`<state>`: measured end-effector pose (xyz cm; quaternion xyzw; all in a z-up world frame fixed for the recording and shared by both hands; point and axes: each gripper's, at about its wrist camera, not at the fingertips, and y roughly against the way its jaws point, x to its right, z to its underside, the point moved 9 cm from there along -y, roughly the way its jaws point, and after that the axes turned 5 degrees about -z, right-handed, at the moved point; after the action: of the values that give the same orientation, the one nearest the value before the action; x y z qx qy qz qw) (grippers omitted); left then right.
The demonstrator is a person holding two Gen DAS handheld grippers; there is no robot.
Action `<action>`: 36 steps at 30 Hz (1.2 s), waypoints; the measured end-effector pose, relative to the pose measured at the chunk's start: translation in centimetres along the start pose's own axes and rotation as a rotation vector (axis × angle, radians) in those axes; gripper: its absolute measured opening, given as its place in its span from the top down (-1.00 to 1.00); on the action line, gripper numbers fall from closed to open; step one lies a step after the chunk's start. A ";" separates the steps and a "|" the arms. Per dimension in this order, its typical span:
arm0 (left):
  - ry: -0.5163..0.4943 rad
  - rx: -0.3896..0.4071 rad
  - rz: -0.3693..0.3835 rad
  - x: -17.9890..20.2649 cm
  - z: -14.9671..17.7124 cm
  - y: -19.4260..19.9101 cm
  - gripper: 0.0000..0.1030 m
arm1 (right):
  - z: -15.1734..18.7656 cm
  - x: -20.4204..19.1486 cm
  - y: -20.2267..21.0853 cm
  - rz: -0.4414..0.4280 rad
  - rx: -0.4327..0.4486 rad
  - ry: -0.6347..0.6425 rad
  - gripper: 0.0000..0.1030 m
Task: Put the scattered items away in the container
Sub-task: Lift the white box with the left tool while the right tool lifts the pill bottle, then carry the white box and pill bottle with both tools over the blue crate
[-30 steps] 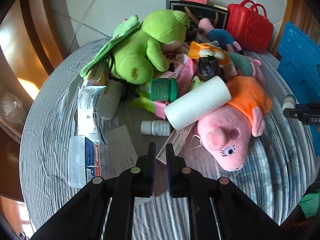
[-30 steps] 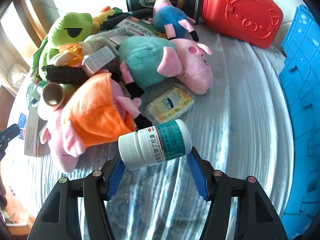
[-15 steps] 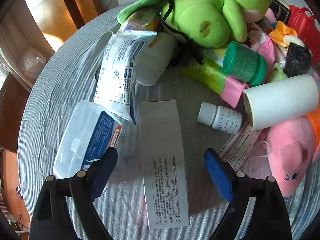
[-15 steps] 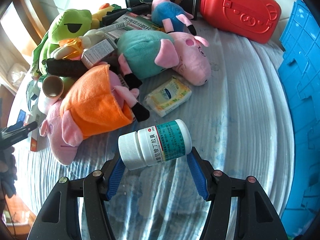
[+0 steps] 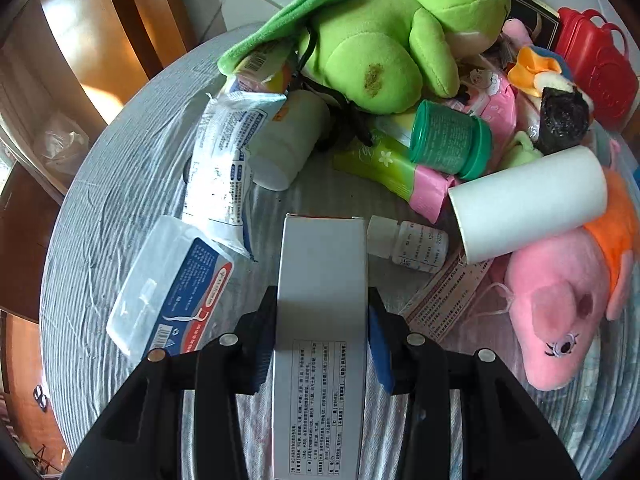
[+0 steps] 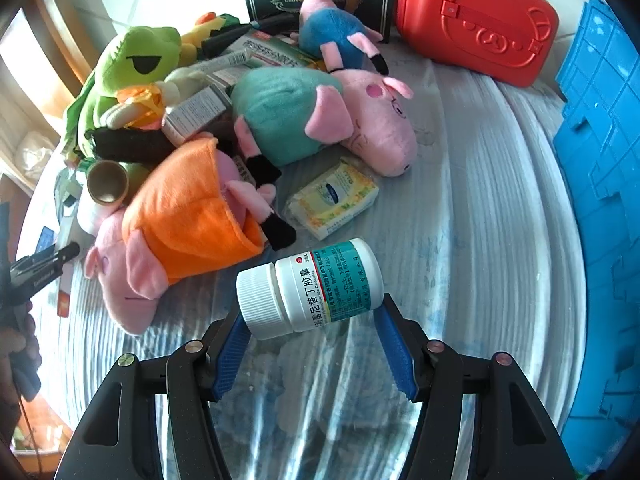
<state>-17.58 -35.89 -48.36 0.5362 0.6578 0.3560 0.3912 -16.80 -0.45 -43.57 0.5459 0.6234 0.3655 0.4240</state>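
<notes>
Counting plush: one green frog (image 5: 384,40); three pink pigs in the right wrist view, orange-dressed (image 6: 176,236), teal-dressed (image 6: 320,120), blue-dressed (image 6: 336,36).
Bottles: one small white bottle (image 5: 408,244) lying on the surface (image 5: 120,184); one larger white pill bottle (image 6: 310,290) in the right gripper (image 6: 312,344).
Boxes: one long white carton (image 5: 322,320); one clear floss-pick box (image 5: 168,284) just left of it.
Other singles: green-capped jar (image 5: 450,140), white roll (image 5: 528,200), tissue pack (image 6: 334,198), red case (image 6: 476,16).
Container: blue crate (image 6: 600,160), right edge, well apart from the pile.
Left gripper (image 5: 322,344): jaws pinching the white carton across its width, carton running lengthwise between them.
Right gripper: jaws clamped on the pill bottle's two ends, bottle crosswise, cap leftward, above the surface.
</notes>
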 end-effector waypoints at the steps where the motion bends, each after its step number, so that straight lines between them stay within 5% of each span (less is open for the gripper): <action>1: 0.003 0.005 -0.003 -0.1 0.0 0.7 0.21 | -0.2 -0.1 0.3 -0.003 0.005 0.000 -0.18; 20: 0.091 0.171 -0.044 -1.6 -5.0 17.8 0.21 | -5.4 -4.1 13.8 -0.113 0.189 0.059 -0.18; 36: 0.056 0.314 -0.042 3.1 -7.8 29.1 0.21 | -6.8 -3.1 24.0 -0.149 0.283 0.110 -0.18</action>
<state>-12.49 -28.19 -19.50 0.5668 0.7269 0.2555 0.2916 -14.09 -0.13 -18.54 0.5318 0.7296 0.2707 0.3341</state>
